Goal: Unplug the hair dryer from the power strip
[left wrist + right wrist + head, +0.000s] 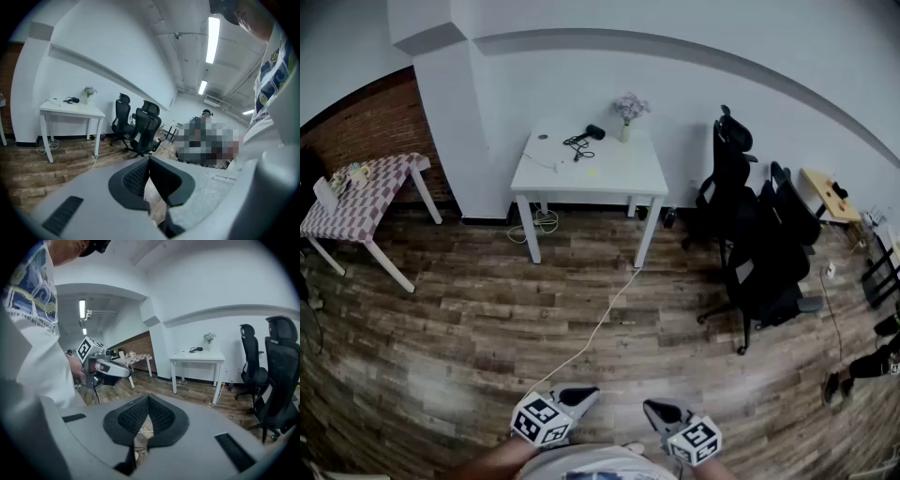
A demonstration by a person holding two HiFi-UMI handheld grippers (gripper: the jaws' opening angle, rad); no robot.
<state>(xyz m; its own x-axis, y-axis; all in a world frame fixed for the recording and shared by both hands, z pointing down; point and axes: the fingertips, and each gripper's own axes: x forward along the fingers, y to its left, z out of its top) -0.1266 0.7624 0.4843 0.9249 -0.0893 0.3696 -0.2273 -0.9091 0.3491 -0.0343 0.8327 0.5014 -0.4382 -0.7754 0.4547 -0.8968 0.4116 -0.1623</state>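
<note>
The wood floor point(469, 328) fills most of the room. Black chairs point(759, 239) stand in a bunch on the right side. A white surface point(623, 173) stands far off by the white wall, w/ a small checked table point(366, 192) to its left. A long white cord point(592, 330) lies on the floor & runs from the right front leg of the surface toward the person.

The L gripper point(149, 161) and the R gripper point(148, 399) are down low, close to the person & well apart from the surface. Both point a bit down. The L jaws are pressed together w/ nothing in them. The R jaws are pressed together too, w/ nothing in them.

The black hair dryer point(594, 132) lies at the back of the surface, its dark cord point(577, 144) curled up just beside it. A little vase of flowers point(628, 114) stands near it, to its right.
</note>
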